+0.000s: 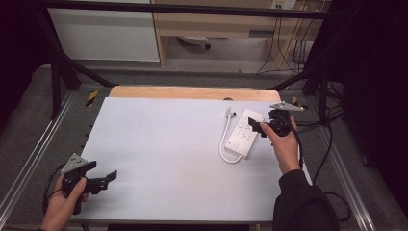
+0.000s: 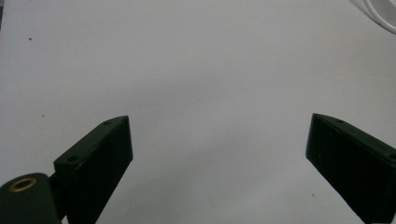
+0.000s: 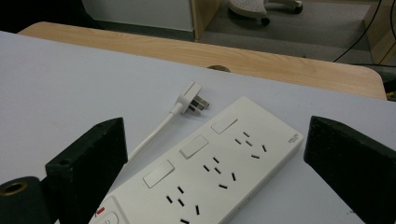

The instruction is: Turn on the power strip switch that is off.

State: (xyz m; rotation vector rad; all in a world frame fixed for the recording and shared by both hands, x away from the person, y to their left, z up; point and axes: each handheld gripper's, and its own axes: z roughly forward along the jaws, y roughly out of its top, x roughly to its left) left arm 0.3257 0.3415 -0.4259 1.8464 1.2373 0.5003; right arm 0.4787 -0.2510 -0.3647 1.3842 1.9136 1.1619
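On the right half of the white tabletop (image 1: pixel 168 149) lies a white rectangular plastic power strip (image 1: pixel 244 133), flat and angled, with its white cable (image 1: pixel 224 144) looping from the near end round to a white three-pin plug (image 1: pixel 230 112) lying beside the strip's far end. Over the strip's right edge the right gripper (image 1: pixel 257 127) hovers in the person's right hand (image 1: pixel 284 144), its black jaws spread wide. From the right gripper view the strip (image 3: pixel 210 172) runs diagonally up between the two jaws, untouched by either, showing three socket groups, three flat switches and a red-marked button at the near end; the plug (image 3: pixel 192 100) rests well beyond the left jaw, near the wooden table edge (image 3: pixel 280 65).

At the table's near left corner the left gripper (image 1: pixel 108 180) is held in the left hand (image 1: pixel 62 204), well apart from the strip. Its jaws also stand wide, with bare white surface between them; a curve of cable (image 2: pixel 380 14) crosses the left gripper view's upper right corner.
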